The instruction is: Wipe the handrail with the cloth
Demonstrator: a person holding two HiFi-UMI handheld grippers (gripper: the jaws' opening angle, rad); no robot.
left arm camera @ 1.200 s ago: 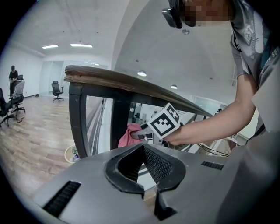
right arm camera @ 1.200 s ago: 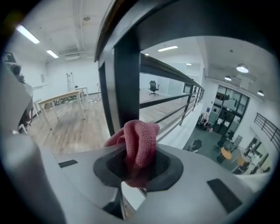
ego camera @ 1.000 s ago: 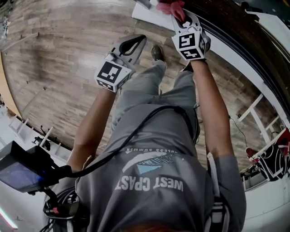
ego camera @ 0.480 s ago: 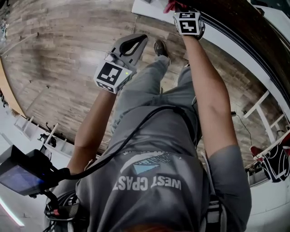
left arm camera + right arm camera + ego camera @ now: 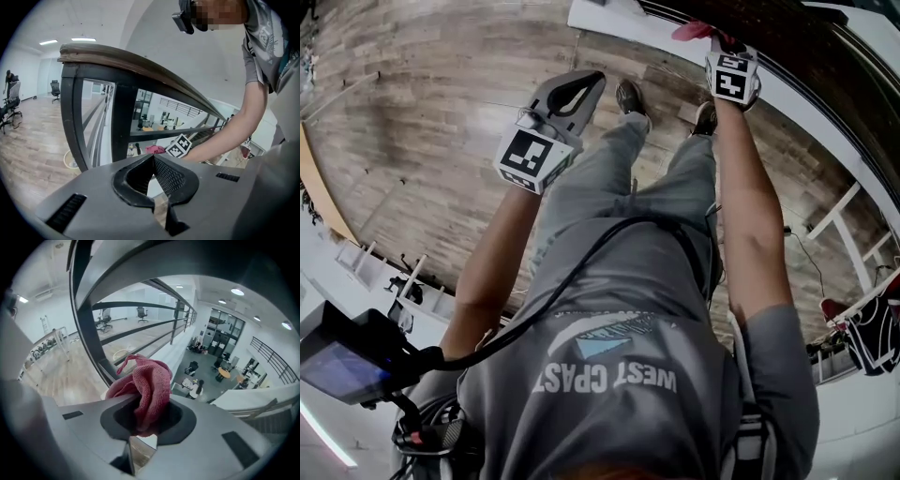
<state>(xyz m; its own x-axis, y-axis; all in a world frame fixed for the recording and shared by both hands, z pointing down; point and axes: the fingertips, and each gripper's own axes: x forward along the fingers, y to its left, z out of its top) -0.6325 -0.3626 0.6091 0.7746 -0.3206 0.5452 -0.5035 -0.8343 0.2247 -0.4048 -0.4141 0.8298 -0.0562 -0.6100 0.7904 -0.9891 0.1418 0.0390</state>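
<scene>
The right tongs are shut tight on the pink cloth. The cloth is all bunched up and sticks out in front of them. It is up by the brown handrail, at the far end of the person's reach.

The left tongs are closed at the tips and hold nothing. They hang out over the wood floor, well apart from the rail.

What could go wrong? The cloth is only pinched in a lump. If it rubs hard on the wood, the wood may tug it loose. There is a big open drop past the rail, so the cloth could fall a long way down. Also, the hard tongs might scrape the rail if the cloth lump slides to one side.

There is a round thing on the floor past the black posts. It may be a basket, but it is too small to tell what is in it.
</scene>
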